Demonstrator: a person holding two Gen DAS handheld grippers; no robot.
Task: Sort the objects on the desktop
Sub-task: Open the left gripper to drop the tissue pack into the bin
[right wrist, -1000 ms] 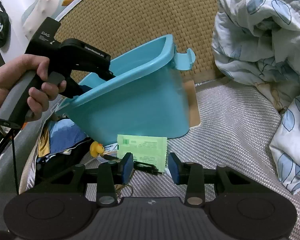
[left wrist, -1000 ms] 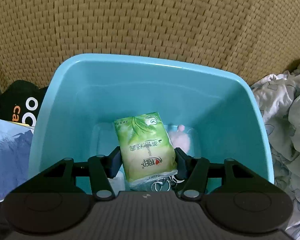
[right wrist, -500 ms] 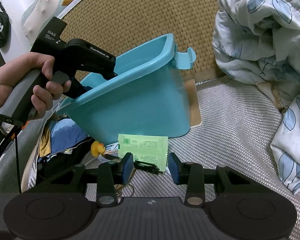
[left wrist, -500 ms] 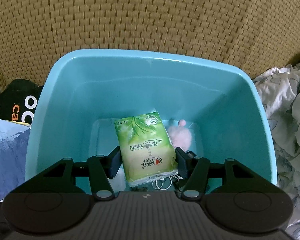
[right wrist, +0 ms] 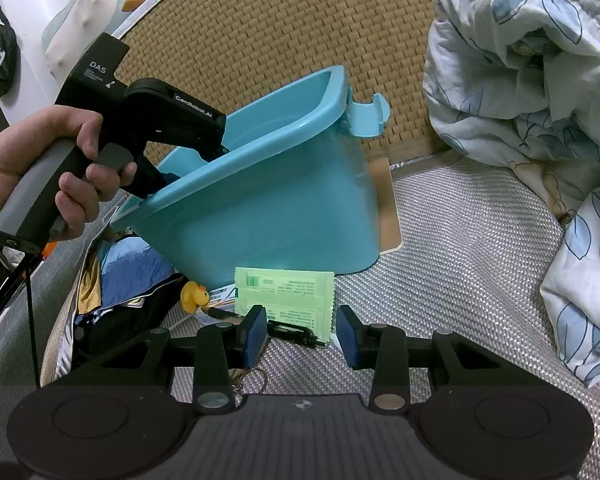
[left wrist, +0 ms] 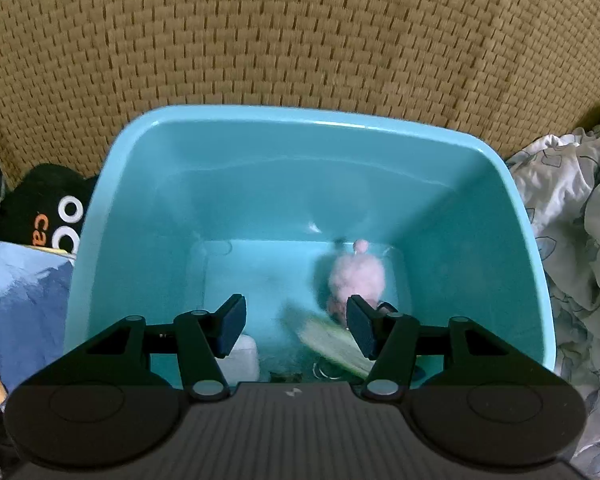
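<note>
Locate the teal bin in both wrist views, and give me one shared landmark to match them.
Left wrist: teal bin fills the centre, seen from above, left gripper open over its inside.
Right wrist: teal bin left of centre, seen from outside, beyond the open right gripper.
Shared landmark: woven mat behind the bin.

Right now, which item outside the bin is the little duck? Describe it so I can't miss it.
Start at the teal bin tilted on the silver mat. At its lower left corner, left of the pale green packet, sits the rubber duck. It is the only bright yellow thing there, small and rounded, with dark bags on its left.
</note>
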